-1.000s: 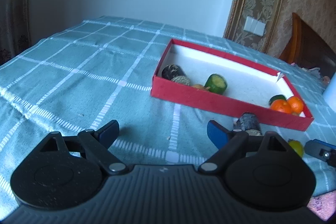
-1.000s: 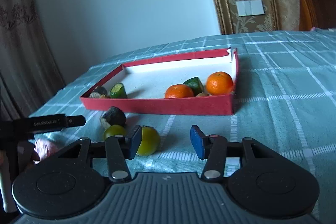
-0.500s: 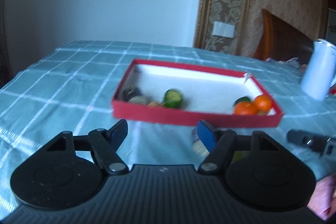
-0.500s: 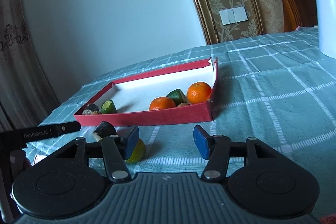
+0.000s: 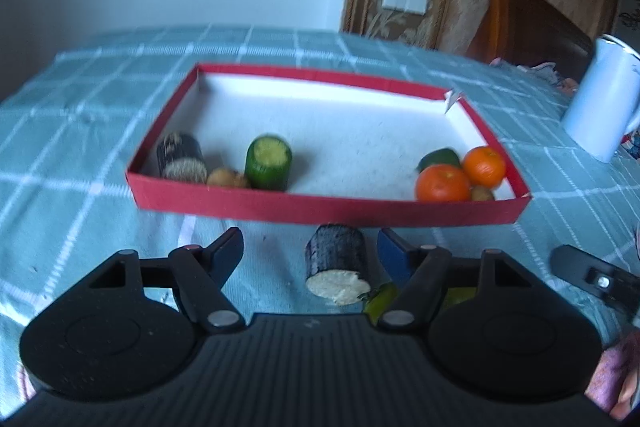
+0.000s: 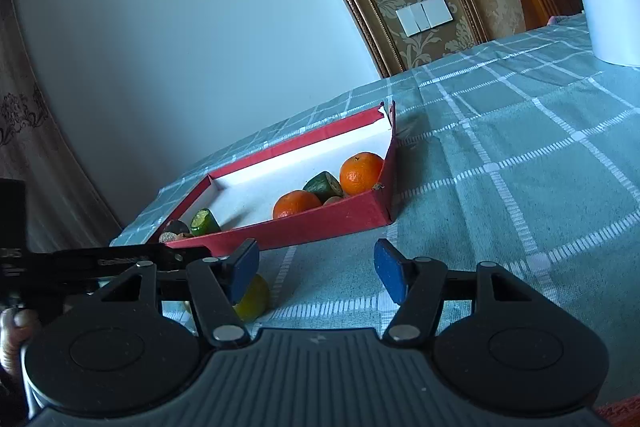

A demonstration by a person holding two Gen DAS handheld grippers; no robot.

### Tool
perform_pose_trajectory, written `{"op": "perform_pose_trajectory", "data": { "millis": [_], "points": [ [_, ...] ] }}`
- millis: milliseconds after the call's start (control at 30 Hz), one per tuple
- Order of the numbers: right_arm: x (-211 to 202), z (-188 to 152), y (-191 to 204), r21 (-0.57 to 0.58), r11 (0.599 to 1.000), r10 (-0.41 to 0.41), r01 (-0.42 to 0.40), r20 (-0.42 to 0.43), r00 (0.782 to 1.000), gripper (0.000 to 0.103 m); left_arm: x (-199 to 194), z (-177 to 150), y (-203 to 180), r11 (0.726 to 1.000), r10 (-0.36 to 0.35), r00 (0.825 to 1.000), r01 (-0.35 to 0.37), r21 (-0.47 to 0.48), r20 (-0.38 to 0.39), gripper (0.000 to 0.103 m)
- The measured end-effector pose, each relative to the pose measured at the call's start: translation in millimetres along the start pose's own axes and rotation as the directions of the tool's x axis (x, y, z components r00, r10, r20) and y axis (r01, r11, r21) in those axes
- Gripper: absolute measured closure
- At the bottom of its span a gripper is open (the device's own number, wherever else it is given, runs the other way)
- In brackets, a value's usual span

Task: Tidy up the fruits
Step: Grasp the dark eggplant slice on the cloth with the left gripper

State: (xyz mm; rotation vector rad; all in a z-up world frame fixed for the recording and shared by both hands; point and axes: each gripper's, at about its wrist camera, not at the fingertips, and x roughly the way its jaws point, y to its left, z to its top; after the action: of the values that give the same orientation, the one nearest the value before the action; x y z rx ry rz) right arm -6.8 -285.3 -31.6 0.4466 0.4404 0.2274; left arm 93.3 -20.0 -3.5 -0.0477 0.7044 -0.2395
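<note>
A red tray with a white floor sits on the checked cloth. It holds a dark chunk, a green cut piece and two oranges at the right end. My left gripper is open, and a dark cut chunk lies on the cloth between its fingers, untouched. A yellow-green fruit lies just right of it. My right gripper is open and empty in front of the tray, with the yellow-green fruit beside its left finger.
A white kettle stands at the right on the cloth. A wooden chair and a wall stand behind the table. The other gripper's black tip shows at right in the left wrist view.
My left gripper has swung right and come in over the dark chunk, which now lies between its fingers. My right gripper has tilted up and turned, both jaws staying open.
</note>
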Motion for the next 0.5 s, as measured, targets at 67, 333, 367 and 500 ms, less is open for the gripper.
{"op": "perform_pose_trajectory", "data": {
  "millis": [67,333,367,500],
  "points": [
    [-0.2,0.0,-1.8,0.01,1.0,0.002,-0.002,0.002,1.0,0.039,6.2,-0.7,4.8,1.0,-0.002,1.0,0.002,-0.023,-0.023,0.035],
    [-0.7,0.8,-4.5,0.027,1.0,0.0,0.0,0.015,1.0,0.034,0.0,-1.6,-0.4,0.999,-0.05,0.999,0.05,-0.016,-0.005,0.072],
    [-0.9,0.6,-4.7,0.028,1.0,0.0,0.0,0.016,1.0,0.034,-0.9,-2.3,-1.4,0.999,-0.044,0.999,0.044,-0.009,-0.002,0.072],
    [-0.4,0.7,-5.3,0.031,1.0,-0.006,0.006,0.017,1.0,0.034,-4.1,-4.4,0.2,0.999,-0.041,0.999,0.041,-0.015,0.004,0.072]
  ]
}}
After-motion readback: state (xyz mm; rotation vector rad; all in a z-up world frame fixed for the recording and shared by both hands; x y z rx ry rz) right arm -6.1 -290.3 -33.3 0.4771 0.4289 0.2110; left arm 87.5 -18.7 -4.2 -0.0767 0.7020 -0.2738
